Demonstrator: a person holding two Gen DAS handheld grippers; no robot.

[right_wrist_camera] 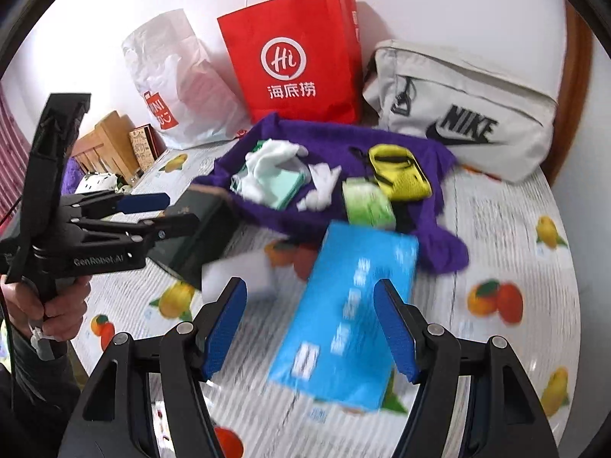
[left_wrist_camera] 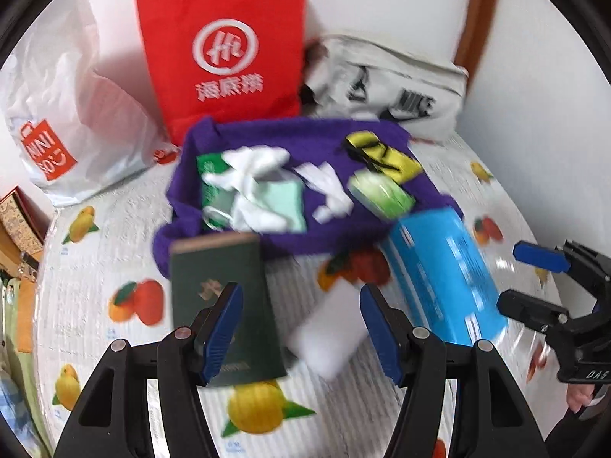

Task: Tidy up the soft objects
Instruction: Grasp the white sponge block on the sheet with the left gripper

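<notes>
A purple cloth (left_wrist_camera: pixel 305 191) (right_wrist_camera: pixel 328 145) lies spread on the fruit-print table cover. On it rest crumpled white cloths (left_wrist_camera: pixel 256 168) (right_wrist_camera: pixel 267 160), a mint green cloth (left_wrist_camera: pixel 282 198), a yellow pouch (left_wrist_camera: pixel 385 156) (right_wrist_camera: pixel 397 171) and a green tissue pack (left_wrist_camera: pixel 382 194) (right_wrist_camera: pixel 366 202). A blue tissue pack (left_wrist_camera: pixel 439 278) (right_wrist_camera: pixel 351 313) lies in front of the cloth. My left gripper (left_wrist_camera: pixel 301 305) (right_wrist_camera: pixel 183 210) hovers open over a dark green booklet (left_wrist_camera: pixel 221 297) and a white block (left_wrist_camera: pixel 328 336). My right gripper (right_wrist_camera: pixel 311 290) (left_wrist_camera: pixel 534 282) is open above the blue pack, pads apart from it.
Against the back wall stand a white plastic shopping bag (right_wrist_camera: pixel 179 76), a red paper bag (right_wrist_camera: pixel 294 57) and a light grey Nike bag (right_wrist_camera: pixel 466 114). Wooden furniture and a small box (right_wrist_camera: pixel 114 145) sit past the table's left edge. A hand (right_wrist_camera: pixel 49 313) holds the left gripper.
</notes>
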